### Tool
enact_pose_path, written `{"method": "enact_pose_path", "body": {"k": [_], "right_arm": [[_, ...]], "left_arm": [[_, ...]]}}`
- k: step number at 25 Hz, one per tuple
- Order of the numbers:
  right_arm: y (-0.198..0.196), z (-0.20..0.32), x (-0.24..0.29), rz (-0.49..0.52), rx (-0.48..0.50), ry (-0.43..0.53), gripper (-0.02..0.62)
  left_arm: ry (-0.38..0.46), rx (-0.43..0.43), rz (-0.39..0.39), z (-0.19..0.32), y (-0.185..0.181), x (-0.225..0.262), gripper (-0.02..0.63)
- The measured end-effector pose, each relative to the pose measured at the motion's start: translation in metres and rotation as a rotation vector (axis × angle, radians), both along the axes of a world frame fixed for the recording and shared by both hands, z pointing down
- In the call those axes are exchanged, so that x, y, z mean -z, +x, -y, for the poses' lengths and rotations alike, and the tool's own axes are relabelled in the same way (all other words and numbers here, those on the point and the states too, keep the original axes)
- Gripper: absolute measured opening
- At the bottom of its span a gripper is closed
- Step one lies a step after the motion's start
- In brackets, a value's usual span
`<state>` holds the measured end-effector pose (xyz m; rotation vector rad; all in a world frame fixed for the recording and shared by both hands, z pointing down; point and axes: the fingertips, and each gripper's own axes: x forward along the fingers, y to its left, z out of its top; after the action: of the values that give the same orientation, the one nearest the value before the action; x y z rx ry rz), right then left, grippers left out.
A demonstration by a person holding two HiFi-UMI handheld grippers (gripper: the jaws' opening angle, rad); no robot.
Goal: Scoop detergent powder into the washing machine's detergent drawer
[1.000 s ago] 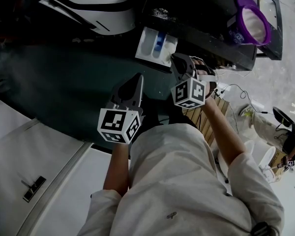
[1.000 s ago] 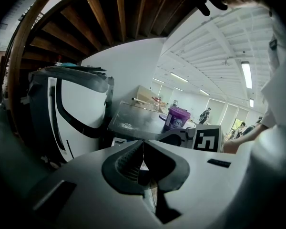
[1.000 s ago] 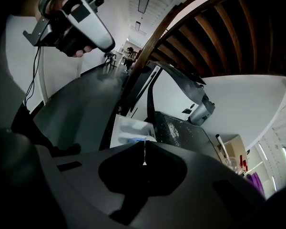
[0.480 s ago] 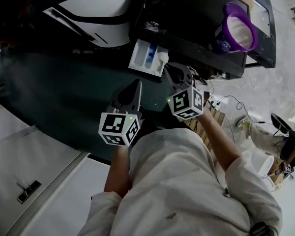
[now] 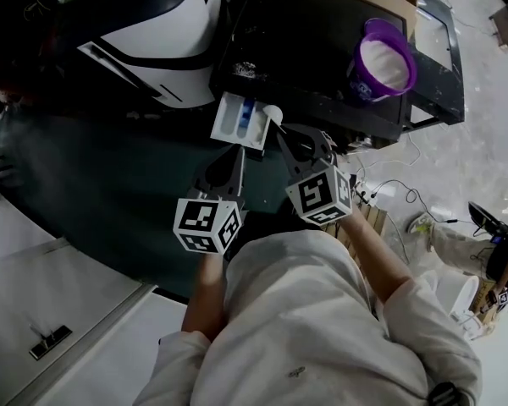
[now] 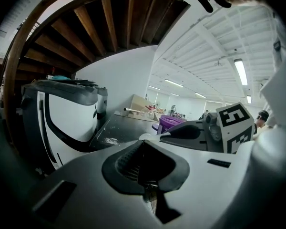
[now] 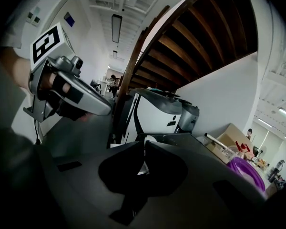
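Observation:
The white detergent drawer [image 5: 230,117], with a blue insert, stands pulled out of the white and black washing machine [image 5: 165,19]. My right gripper [image 5: 284,133] is shut on the handle of a white scoop [image 5: 273,112], whose bowl hangs at the drawer's right edge. In the right gripper view the scoop [image 7: 151,138] shows just beyond the shut jaws [image 7: 144,146]. My left gripper [image 5: 235,154] hovers just below the drawer, shut with nothing in it [image 6: 142,145]. A purple tub [image 5: 383,59] of white powder sits on the black tabletop to the right.
The black tabletop [image 5: 322,32] next to the machine carries spilled powder [image 5: 244,71] near its left edge. A slatted wooden stand [image 5: 360,218] and cables [image 5: 398,163] lie on the floor at the right. White panels [image 5: 59,311] fill the lower left.
My right gripper has carried the scoop leftward toward the drawer, so the bowl now sits at its right edge. The left gripper has stayed just below the drawer.

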<state>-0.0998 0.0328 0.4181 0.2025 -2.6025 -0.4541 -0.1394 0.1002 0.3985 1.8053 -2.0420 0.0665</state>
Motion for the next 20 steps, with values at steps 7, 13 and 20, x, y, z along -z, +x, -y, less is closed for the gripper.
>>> {"method": "enact_pose_path", "body": {"k": [7, 13, 20], "right_arm": [[0.033, 0.012, 0.027, 0.071, -0.059, -0.035, 0.012], [0.064, 0.025, 0.049, 0.133, -0.103, -0.070, 0.012], [0.097, 0.039, 0.069, 0.183, -0.147, -0.095, 0.012]], "left_arm": [[0.006, -0.068, 0.014, 0.023, 0.033, 0.005, 0.018], [0.017, -0.121, 0.037, 0.044, 0.059, 0.012, 0.018], [0.031, -0.179, 0.053, 0.066, 0.092, 0.018, 0.018]]}}
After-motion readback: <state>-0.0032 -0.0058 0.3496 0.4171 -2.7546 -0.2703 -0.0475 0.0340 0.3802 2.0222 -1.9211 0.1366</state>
